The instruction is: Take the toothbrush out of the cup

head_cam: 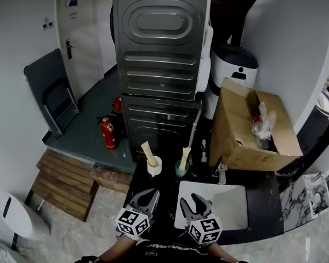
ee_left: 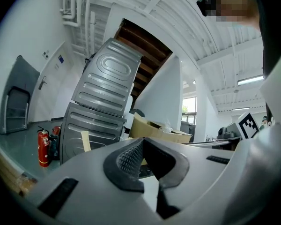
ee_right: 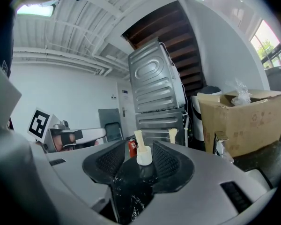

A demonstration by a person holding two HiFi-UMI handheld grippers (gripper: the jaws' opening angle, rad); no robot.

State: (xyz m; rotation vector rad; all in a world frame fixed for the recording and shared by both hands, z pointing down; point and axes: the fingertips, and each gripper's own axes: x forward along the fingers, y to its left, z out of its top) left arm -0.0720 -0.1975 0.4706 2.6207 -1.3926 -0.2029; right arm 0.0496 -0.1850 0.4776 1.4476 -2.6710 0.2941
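1. Standing tilted in the white cup [head_cam: 154, 167], the toothbrush [head_cam: 148, 153] sits at the bench's far edge, just left of the sink's [head_cam: 236, 188] far-left corner.
2. It looks light, thin and stiff. The likely hold is the bare shaft above the rim, pinched across its flat sides. The cup is probably light too and may tip if the pull is not straight up.
3. A green cup [head_cam: 181, 171] with a similar stick stands just beside it on the right.
4. The right claw [ee_right: 138, 161] gapes wide and empty, near the bench's front. The white cup lines up between its jaws but is well apart.
5. The left claw [head_cam: 148, 197] is pressed closed on nothing, left of the right one.
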